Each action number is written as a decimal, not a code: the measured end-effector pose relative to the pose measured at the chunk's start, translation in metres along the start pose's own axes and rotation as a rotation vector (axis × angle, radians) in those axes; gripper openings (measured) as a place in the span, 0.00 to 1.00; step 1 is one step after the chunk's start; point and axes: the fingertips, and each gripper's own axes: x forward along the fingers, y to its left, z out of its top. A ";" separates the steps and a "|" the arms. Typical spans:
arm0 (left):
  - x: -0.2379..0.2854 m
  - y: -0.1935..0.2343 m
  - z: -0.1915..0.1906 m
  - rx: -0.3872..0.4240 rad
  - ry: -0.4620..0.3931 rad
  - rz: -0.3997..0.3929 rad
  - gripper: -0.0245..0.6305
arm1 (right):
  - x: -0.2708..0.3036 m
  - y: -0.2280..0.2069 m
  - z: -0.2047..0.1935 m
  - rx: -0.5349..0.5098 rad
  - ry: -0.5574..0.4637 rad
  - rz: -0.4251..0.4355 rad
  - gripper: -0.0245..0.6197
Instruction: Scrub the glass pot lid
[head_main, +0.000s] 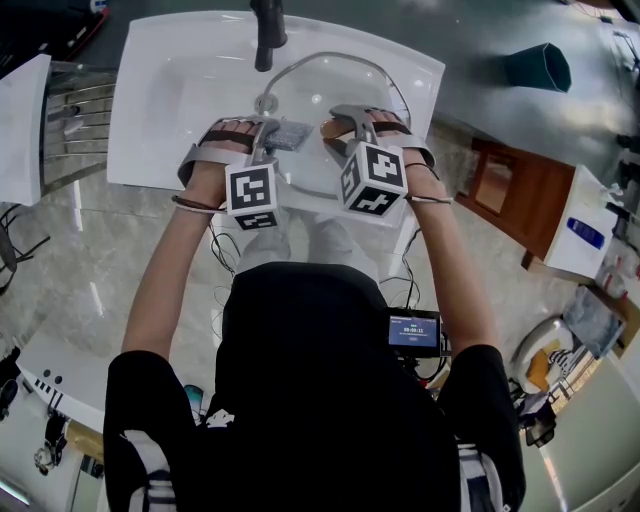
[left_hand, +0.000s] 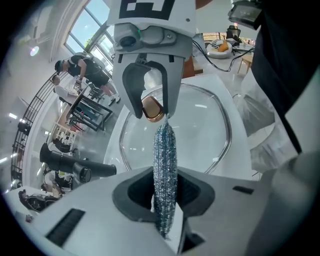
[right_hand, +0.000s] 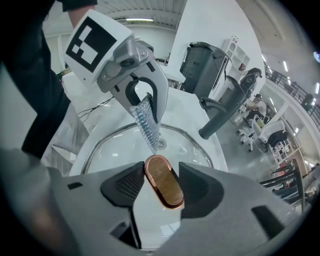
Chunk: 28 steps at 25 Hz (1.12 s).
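The glass pot lid (head_main: 345, 75), clear with a metal rim, is held tilted over the white sink. Its oval copper-rimmed wooden knob (right_hand: 164, 181) sits between the jaws of my right gripper (right_hand: 161, 182), which is shut on it. My left gripper (left_hand: 165, 192) is shut on a silvery mesh scrub pad (left_hand: 165, 170). The pad (right_hand: 146, 122) hangs from the left gripper's fingers down onto the glass (right_hand: 115, 150), close beside the knob. In the head view both grippers, left (head_main: 268, 135) and right (head_main: 335, 135), face each other over the lid.
A black faucet (head_main: 267, 35) rises behind the lid over the white sink (head_main: 165, 100). A wire rack (head_main: 70, 120) stands at the left. A wooden stool (head_main: 520, 205) and a teal bin (head_main: 538, 66) are at the right. People stand far off in the room.
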 end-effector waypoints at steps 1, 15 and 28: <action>0.001 0.003 0.000 -0.001 0.001 0.004 0.14 | 0.000 0.000 0.000 0.000 -0.001 -0.001 0.36; 0.020 0.036 0.001 -0.015 0.005 0.056 0.14 | 0.002 0.001 -0.001 0.000 -0.007 -0.002 0.36; 0.033 0.059 0.004 -0.012 0.013 0.081 0.14 | 0.002 0.001 0.000 0.003 -0.007 -0.001 0.36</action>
